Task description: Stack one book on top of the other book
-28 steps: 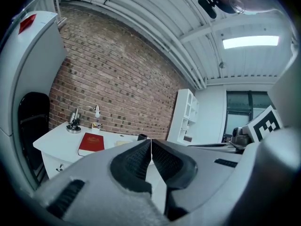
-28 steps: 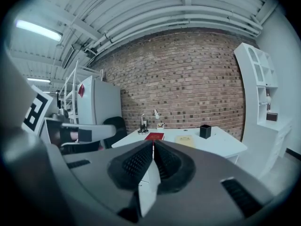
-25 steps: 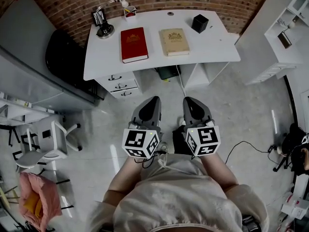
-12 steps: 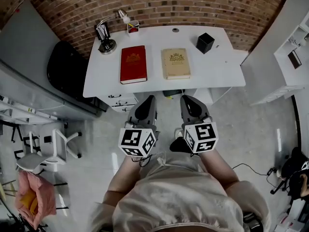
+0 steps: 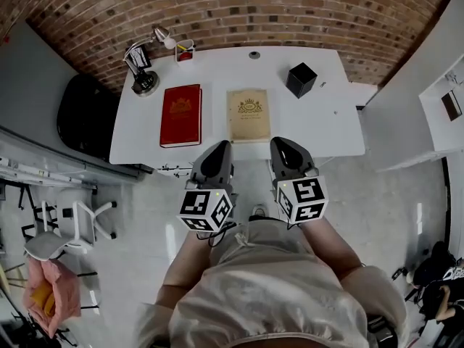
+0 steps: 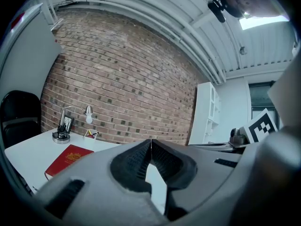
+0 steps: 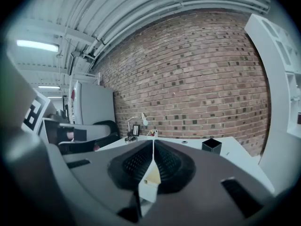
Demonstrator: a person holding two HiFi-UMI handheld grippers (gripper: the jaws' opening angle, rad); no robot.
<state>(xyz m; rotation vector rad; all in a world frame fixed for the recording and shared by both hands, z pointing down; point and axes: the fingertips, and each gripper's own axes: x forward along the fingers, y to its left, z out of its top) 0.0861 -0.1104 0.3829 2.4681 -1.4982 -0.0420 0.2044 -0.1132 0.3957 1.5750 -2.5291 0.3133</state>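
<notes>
The red book and the tan book are lying flat and apart, side by side on the white tabletop, with the red one to the left. Both are looking like stiff hardcovers, probably fairly heavy and smooth-faced. You are likely going to want a pinch along a long edge, keeping the book level so it is not slipping. Your left gripper and right gripper are hovering at the tabletop's near edge, each with its jaws closed together on nothing. A black box and a desk lamp are standing farther back, away from the books.
</notes>
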